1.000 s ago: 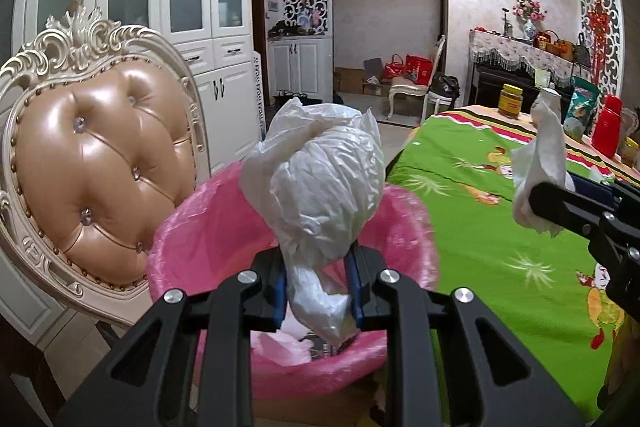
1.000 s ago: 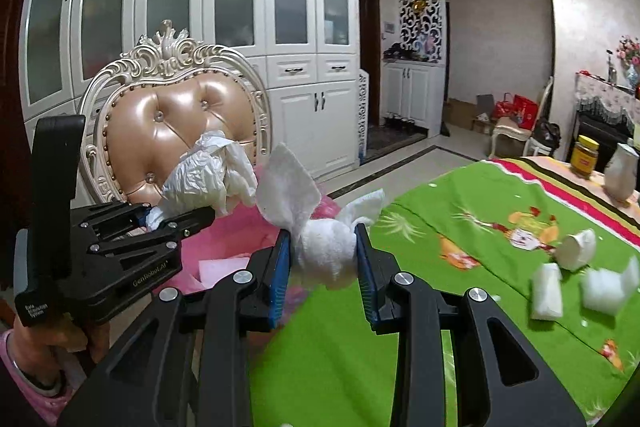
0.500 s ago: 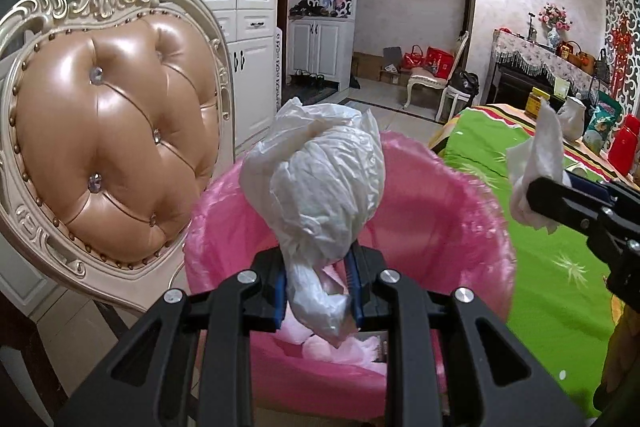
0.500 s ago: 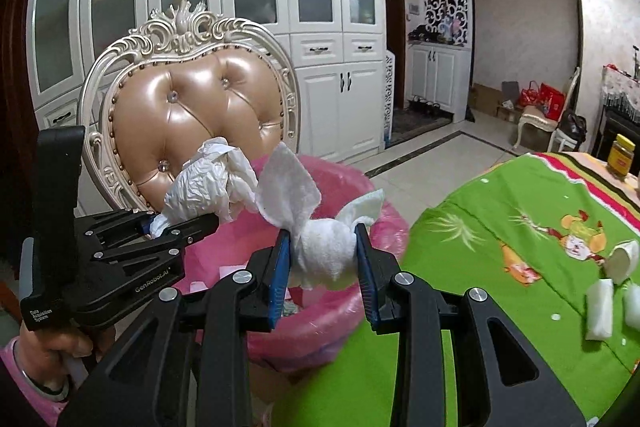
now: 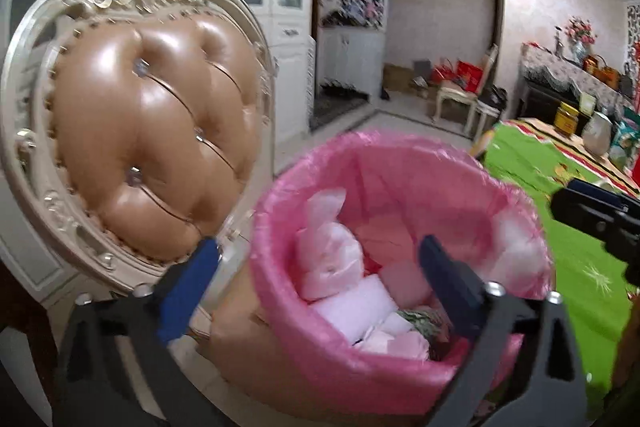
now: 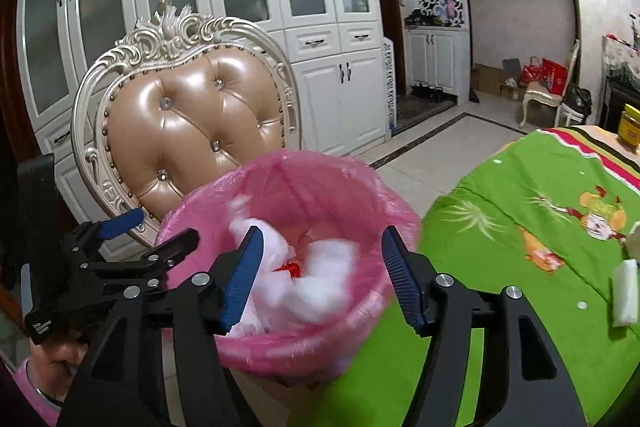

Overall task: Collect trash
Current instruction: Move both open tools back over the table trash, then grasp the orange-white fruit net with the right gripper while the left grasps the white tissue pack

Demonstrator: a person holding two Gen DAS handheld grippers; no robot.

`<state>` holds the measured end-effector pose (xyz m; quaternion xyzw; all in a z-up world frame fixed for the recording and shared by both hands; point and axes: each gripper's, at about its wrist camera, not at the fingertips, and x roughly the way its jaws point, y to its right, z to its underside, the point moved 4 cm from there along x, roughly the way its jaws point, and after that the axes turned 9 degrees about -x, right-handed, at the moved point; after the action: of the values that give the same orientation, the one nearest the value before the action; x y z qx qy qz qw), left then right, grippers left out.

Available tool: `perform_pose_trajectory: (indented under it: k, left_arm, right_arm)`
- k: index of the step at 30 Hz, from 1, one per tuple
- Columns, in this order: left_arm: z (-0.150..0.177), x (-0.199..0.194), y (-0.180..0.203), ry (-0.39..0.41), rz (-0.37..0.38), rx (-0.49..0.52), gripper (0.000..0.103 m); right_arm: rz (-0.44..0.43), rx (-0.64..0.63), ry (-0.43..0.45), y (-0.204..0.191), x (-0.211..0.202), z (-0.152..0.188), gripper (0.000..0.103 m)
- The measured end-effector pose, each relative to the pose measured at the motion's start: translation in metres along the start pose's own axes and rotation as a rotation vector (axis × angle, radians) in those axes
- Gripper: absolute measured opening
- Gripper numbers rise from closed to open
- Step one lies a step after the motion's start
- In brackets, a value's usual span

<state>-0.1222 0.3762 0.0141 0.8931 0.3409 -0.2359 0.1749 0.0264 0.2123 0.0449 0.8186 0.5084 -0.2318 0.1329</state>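
A bin with a pink liner stands beside the green-clothed table. My left gripper hovers over its near rim, jaws opening wide with nothing pressed between them. The white plastic bag lies inside among other white scraps. My right gripper hangs over the same bin, jaws opening, and the blurred white tissue sits below them in the bin, free of the pads. The left gripper shows at the left of the right wrist view.
A tufted tan chair with an ornate cream frame stands right behind the bin. White cabinets line the wall. A white scrap lies on the table at the right edge, and a yellow jar stands farther back.
Both grippers have gone from shut to open. The plastic bag and the tissue have left the jaws and dropped into the bin. Both grippers moved closer over the bin.
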Motion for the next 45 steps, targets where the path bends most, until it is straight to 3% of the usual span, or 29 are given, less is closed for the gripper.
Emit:
perform_pose_trajectory:
  k: [9, 14, 24, 28, 32, 36, 42, 43, 45]
  left_arm:
    - [-0.002, -0.026, 0.031, 0.029, 0.031, 0.052, 0.098]
    - [0.009, -0.047, 0.082, 0.014, 0.144, 0.103, 0.098]
    - [0.067, -0.081, 0.213, -0.142, 0.430, 0.259, 0.098]
    - [0.090, -0.088, 0.251, -0.203, 0.485, 0.283, 0.098]
    - [0.109, -0.096, 0.276, -0.224, 0.510, 0.334, 0.098]
    - [0.121, -0.100, 0.294, -0.233, 0.516, 0.376, 0.098]
    - [0.121, -0.093, 0.300, -0.244, 0.503, 0.403, 0.098]
    - [0.120, -0.091, 0.300, -0.244, 0.500, 0.403, 0.098]
    - [0.116, -0.085, 0.301, -0.253, 0.492, 0.403, 0.098]
  right_arm:
    - [0.079, -0.002, 0.042, 0.018, -0.076, 0.007, 0.068]
    - [0.170, 0.016, 0.053, 0.042, -0.133, 0.027, 0.077]
    - [0.418, 0.149, 0.051, 0.112, -0.263, 0.096, 0.082]
    - [0.484, 0.176, 0.038, 0.127, -0.306, 0.125, 0.085]
    - [0.500, 0.193, -0.071, 0.133, -0.313, 0.165, 0.085]
    - [0.483, 0.227, -0.198, 0.139, -0.290, 0.199, 0.085]
    - [0.459, 0.265, -0.318, 0.160, -0.241, 0.220, 0.085]
    - [0.452, 0.266, -0.336, 0.163, -0.234, 0.221, 0.082]
    - [0.424, 0.272, -0.350, 0.169, -0.227, 0.221, 0.051]
